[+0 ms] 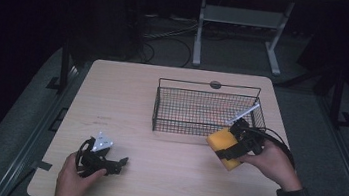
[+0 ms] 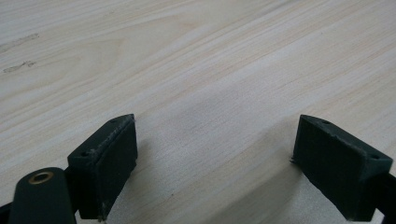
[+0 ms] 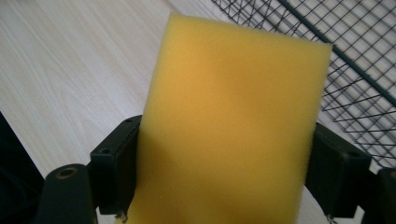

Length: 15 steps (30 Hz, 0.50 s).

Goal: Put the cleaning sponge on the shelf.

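A yellow sponge (image 1: 226,145) is clamped in my right gripper (image 1: 230,150), held just off the front right corner of the black wire basket (image 1: 181,110). In the right gripper view the sponge (image 3: 229,121) rises between the two black jaws, which press its sides, with the basket mesh (image 3: 355,60) behind it. My left gripper (image 1: 121,163) lies low over the table's front left part, pointing right. Its black pads (image 2: 105,163) stand wide apart over bare wood, nothing between them.
The light wooden table (image 1: 126,102) has free room left of the basket. A white stick-like object (image 1: 243,112) leans at the basket's right end. Behind the table stands a white frame (image 1: 239,25) with cables on the dark floor.
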Each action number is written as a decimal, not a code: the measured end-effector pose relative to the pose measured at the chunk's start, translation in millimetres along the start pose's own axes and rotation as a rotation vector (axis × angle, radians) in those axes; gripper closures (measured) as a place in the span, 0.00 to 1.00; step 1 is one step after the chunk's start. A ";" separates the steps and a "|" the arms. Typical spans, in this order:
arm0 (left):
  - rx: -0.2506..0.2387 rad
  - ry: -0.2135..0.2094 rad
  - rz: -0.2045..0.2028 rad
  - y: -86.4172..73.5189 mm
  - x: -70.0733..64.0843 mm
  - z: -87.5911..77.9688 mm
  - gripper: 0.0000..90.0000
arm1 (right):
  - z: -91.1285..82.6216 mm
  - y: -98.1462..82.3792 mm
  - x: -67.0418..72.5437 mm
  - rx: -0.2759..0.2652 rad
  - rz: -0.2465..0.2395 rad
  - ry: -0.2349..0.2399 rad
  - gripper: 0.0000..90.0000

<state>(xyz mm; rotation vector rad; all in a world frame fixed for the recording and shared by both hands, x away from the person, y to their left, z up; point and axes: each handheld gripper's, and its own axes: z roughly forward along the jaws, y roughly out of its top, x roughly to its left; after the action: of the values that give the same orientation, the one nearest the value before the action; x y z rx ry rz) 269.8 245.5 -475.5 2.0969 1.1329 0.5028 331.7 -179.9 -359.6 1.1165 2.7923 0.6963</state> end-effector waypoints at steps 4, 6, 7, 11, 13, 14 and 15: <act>0.000 -0.001 -0.002 0.0 -0.1 0.0 0.14 | -7.2 2.4 -5.9 -0.010 0.010 -0.007 0.24; 0.000 0.000 -0.002 0.0 -0.2 0.0 0.14 | -10.8 3.9 -9.9 -0.011 0.017 -0.015 0.24; 0.000 0.000 -0.001 0.0 -0.1 0.0 0.14 | -11.8 4.3 -11.2 -0.011 0.019 -0.018 0.24; 0.000 0.000 0.000 0.0 0.0 0.0 0.14 | -15.9 6.4 -17.4 -0.012 0.031 -0.026 0.24; 0.000 0.000 0.000 0.0 0.0 0.0 0.14 | -17.2 7.3 -20.9 -0.013 0.039 -0.028 0.24; 0.000 0.000 0.000 0.0 0.0 0.0 0.14 | -17.7 7.8 -23.0 -0.015 0.039 -0.030 0.24; 0.001 0.000 0.000 0.0 0.0 0.0 0.14 | -18.4 8.3 -24.8 -0.013 0.046 -0.032 0.24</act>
<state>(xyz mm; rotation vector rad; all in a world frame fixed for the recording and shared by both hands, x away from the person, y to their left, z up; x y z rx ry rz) 269.8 245.5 -475.4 2.0977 1.1330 0.5029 351.4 -198.2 -342.3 1.1825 2.7399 0.6924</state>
